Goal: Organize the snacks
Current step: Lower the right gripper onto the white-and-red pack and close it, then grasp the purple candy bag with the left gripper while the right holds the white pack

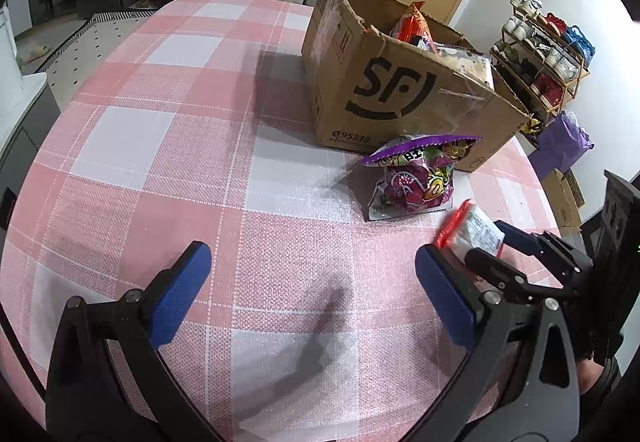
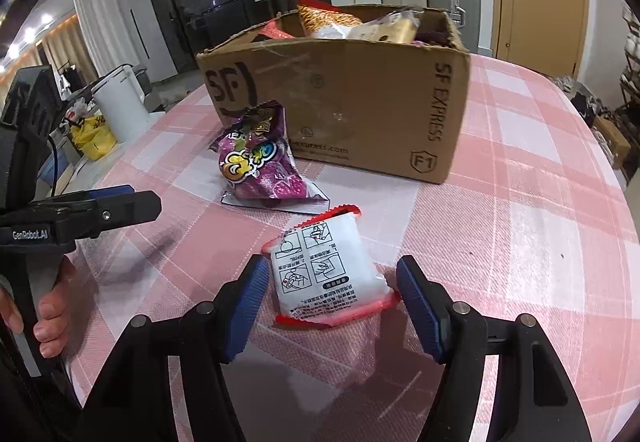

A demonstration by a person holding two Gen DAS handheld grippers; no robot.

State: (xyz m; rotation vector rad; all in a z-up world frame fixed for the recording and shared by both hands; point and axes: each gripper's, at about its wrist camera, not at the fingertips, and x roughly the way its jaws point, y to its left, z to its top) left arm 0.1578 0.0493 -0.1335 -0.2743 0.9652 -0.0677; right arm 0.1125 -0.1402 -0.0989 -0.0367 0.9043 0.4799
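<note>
A small white snack packet with red edges point(image 2: 330, 268) lies on the pink checked tablecloth point(image 2: 520, 226) between the fingers of my right gripper point(image 2: 334, 304), which is open around it without touching. The packet also shows in the left wrist view point(image 1: 474, 232), with the right gripper point(image 1: 490, 240) around it. A purple snack bag point(image 2: 258, 162) lies in front of the cardboard SF box point(image 2: 360, 102), which holds several snacks. The bag point(image 1: 416, 178) and the box point(image 1: 392, 90) also show in the left wrist view. My left gripper point(image 1: 312, 290) is open and empty above the cloth.
A shoe rack point(image 1: 548, 58) and a purple bag point(image 1: 564, 142) stand beyond the table's right edge. A white kettle point(image 2: 120, 102) and a yellow bag point(image 2: 92, 136) sit off the table's left side. Suitcases, drawers and a door line the back wall.
</note>
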